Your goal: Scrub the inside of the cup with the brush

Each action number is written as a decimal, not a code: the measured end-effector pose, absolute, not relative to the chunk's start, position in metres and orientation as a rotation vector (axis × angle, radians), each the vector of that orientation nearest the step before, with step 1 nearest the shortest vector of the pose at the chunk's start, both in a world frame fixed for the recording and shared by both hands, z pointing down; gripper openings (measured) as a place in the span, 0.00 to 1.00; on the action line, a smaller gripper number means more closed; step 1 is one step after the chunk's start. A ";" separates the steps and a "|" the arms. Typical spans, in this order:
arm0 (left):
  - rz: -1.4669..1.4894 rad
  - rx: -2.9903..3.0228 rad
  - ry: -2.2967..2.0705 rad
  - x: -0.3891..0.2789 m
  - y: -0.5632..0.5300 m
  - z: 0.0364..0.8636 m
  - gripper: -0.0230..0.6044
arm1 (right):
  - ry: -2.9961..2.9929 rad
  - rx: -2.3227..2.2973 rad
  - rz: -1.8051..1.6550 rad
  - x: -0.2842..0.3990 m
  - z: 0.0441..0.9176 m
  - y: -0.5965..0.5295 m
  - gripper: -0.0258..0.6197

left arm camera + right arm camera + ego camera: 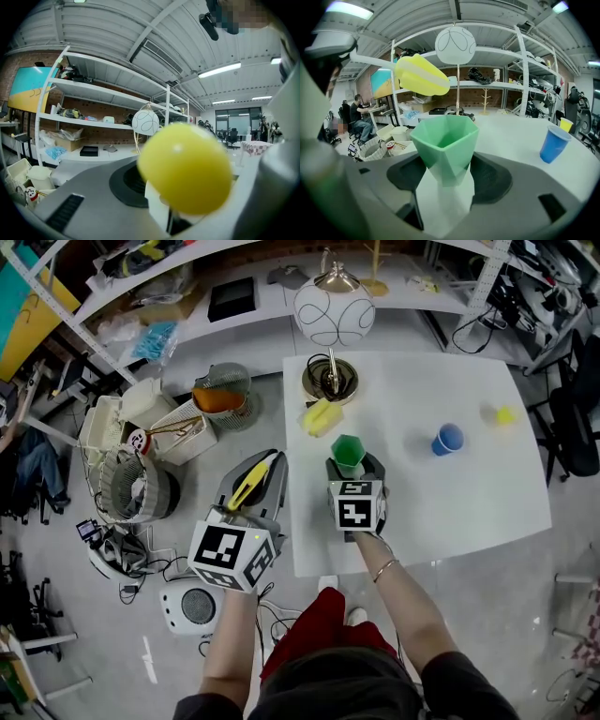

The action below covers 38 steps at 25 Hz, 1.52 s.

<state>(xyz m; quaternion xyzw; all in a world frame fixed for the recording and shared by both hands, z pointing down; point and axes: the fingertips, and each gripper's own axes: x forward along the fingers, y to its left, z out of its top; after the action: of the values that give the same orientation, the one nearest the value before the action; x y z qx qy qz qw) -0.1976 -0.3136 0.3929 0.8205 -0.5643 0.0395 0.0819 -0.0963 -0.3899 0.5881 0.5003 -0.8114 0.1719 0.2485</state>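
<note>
Head view, looking steeply down on a white table [469, 512].

- Right gripper [350, 468], centre of frame over the table's near left part: jaws clamped on the base of the green cup [348, 451]. The cup is upright with its mouth open upward. The right gripper view confirms this: faceted green cup pinched between both jaws, nothing inside it.
- Left gripper [261, 470], left of the table edge and over the floor: jaws closed on the yellow handle of the brush [251, 482]. In the left gripper view the rounded yellow handle end fills the gap between the jaws.
- Brush head [319, 415], yellow and pale: lies up-left of the cup, between it and the lamp base [330, 379]. In the right gripper view a thin white shaft comes in from the upper left to this head. The head sits above the cup rim and left of the lamp pole, clear of the cup and not inside it.
- Lamp globe [335, 310]: top centre, above the brass base.
- Blue cup [448, 439]: right of centre on the table, well apart from the green one.
- Small yellow cup [505, 414]: further right, near the far right edge.
- Floor at left: wire baskets [131, 486] and white bins, cluttered.
- Shelving runs along the top of the frame.
</note>
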 end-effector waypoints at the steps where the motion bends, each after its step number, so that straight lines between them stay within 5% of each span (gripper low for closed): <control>1: 0.117 2.466 -1.674 -0.196 -0.312 0.389 0.11 | -2.209 1.381 0.452 -0.093 0.584 -0.390 0.51; 21: 0.088 2.848 -1.312 -0.076 -0.232 0.287 0.11 | -2.032 1.716 0.015 0.066 0.463 -0.347 0.51; 38: 0.745 3.117 -0.849 0.010 -0.187 0.308 0.11 | -1.813 1.522 -0.454 0.104 0.446 -0.288 0.51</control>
<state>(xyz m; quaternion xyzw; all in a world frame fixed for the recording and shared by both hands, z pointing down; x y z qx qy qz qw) 0.0096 -0.1865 0.3077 0.9366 -0.2551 0.2239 -0.0869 0.1036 -0.2878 0.4455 0.5896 -0.7026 -0.1759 0.3576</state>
